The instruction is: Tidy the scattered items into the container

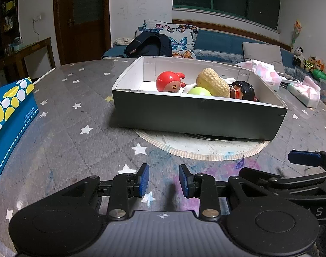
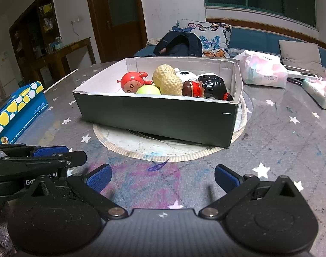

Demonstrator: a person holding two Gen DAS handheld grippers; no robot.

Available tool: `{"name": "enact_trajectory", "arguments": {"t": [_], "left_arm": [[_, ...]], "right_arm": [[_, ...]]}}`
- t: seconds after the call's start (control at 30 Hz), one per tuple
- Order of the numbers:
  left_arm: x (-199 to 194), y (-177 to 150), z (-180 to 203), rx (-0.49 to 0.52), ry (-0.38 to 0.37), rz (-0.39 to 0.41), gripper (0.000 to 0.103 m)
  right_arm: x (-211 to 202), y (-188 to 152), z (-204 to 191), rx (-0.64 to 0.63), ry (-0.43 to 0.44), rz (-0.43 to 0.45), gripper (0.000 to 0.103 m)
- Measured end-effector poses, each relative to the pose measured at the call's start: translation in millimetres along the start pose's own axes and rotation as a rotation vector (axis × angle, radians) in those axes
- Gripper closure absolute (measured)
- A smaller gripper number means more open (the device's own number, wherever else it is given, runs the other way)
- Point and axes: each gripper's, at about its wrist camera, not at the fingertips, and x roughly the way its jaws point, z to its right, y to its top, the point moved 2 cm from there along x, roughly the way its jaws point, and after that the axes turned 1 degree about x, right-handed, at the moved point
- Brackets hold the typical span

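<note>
Toys fill the dark box (image 2: 158, 115) on the star-patterned table (image 2: 270, 150): a red figure (image 2: 133, 83), a green ball (image 2: 148, 90), a peanut (image 2: 167, 81) and a black-haired doll (image 2: 208, 86). Both the left tool (image 1: 164, 180) and right tool (image 2: 163, 176) hover near the table, jaws apart and empty, in front of the box.

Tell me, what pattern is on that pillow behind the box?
Colourful butterflies on white, on the pillow; clearest in the right wrist view.

Grey box (image 2: 158, 115) — red toy (image 2: 132, 83), green ball (image 2: 149, 90).
</note>
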Motion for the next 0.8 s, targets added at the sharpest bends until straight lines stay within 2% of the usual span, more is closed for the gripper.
{"name": "enact_trajectory", "arguments": {"t": [0.8], "left_arm": [[12, 11, -1, 0.010, 0.015, -0.010, 0.070]], "right_arm": [[15, 7, 4, 0.023, -0.007, -0.036, 0.000]]}}
